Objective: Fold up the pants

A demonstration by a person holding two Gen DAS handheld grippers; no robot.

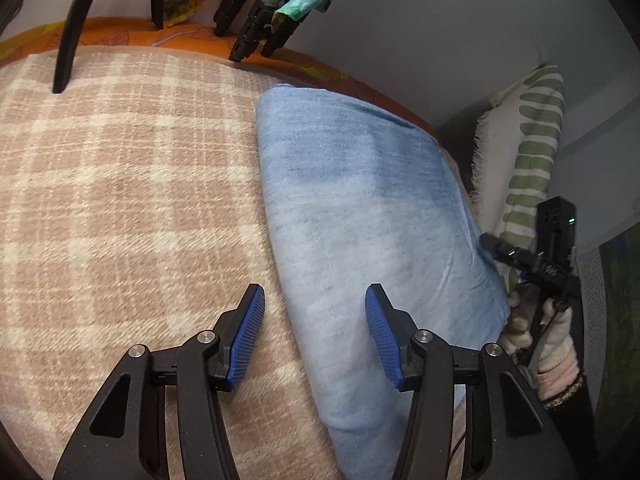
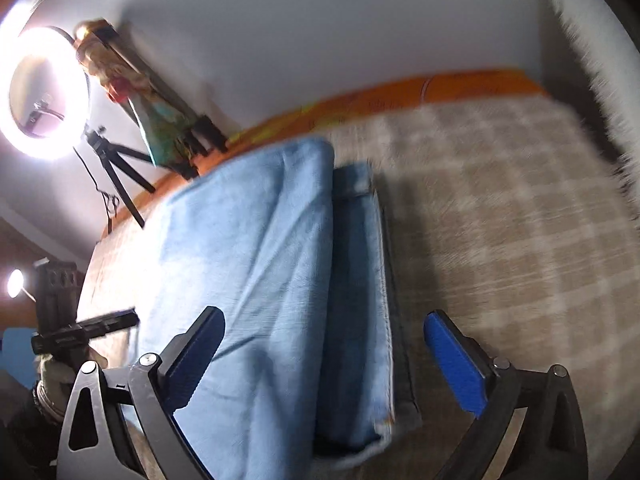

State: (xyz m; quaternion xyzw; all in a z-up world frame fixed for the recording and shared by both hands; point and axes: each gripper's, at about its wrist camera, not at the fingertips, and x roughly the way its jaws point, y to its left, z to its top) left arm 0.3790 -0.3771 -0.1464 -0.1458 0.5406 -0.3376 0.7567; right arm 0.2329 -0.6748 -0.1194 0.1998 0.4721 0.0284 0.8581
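The pants (image 1: 372,216), pale blue denim, lie folded into a long bundle on a checked blanket (image 1: 120,184) in beige and cream that covers the bed. From the right wrist view the fold shows in layers, a smooth top panel with a darker hemmed edge peeking out along its right side.

The left gripper (image 1: 315,334) hangs just over the near end of the pants with its jaws parted, one blue pad over the blanket and the other over the denim, nothing pinched between them. The right gripper (image 2: 324,364) stands spread wide above the bundle, its fingers straddling the cloth without pressing it; that view is smeared with motion blur.

Beyond the blanket an orange sheet (image 1: 192,36) with a leaf print runs along the far edge of the bed, against a plain pale wall (image 1: 460,28). Black tripod legs (image 1: 248,36) stand on that orange strip, with some patterned cloth draped over them. A ring light (image 2: 40,92) glares near the wall, and a smaller lamp (image 2: 15,283) shines lower down. A fringed white pillow (image 1: 524,148) with green stripes leans at the bed's right end.
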